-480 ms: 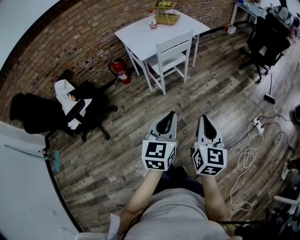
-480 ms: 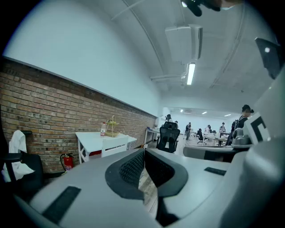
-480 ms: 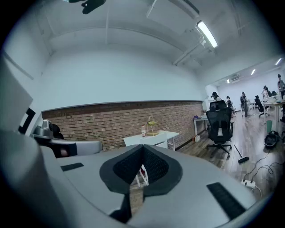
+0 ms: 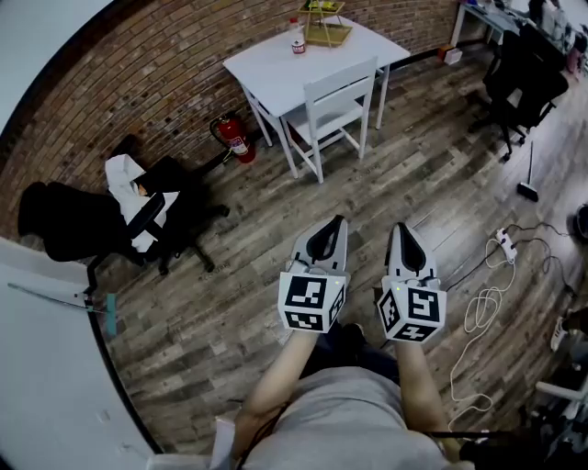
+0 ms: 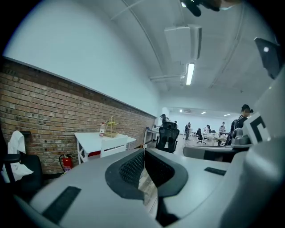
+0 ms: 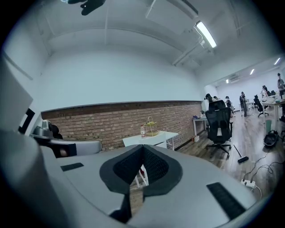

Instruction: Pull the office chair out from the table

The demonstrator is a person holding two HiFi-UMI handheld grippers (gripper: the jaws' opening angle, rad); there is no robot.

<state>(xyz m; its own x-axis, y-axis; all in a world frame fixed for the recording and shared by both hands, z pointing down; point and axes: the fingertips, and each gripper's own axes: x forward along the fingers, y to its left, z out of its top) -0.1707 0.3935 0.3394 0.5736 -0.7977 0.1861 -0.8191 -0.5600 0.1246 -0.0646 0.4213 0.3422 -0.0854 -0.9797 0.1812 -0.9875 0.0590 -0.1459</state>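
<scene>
A white chair (image 4: 335,106) stands pushed in at the white table (image 4: 271,64) by the brick wall, a few steps ahead of me. My left gripper (image 4: 337,221) and right gripper (image 4: 401,228) are held side by side over the wooden floor, well short of the chair, both pointing toward it. Both are shut with nothing between the jaws. In the left gripper view the left gripper (image 5: 143,152) shows shut, with the table (image 5: 91,138) and chair (image 5: 113,144) far off at the left. In the right gripper view the right gripper (image 6: 142,147) points at the table (image 6: 149,136).
A black office chair (image 4: 161,220) with a white cloth on it stands at the left, another black office chair (image 4: 524,78) at the upper right. A red fire extinguisher (image 4: 234,138) leans by the wall. A bottle (image 4: 299,41) and wire basket (image 4: 328,27) are on the table. Cables (image 4: 482,312) lie at the right.
</scene>
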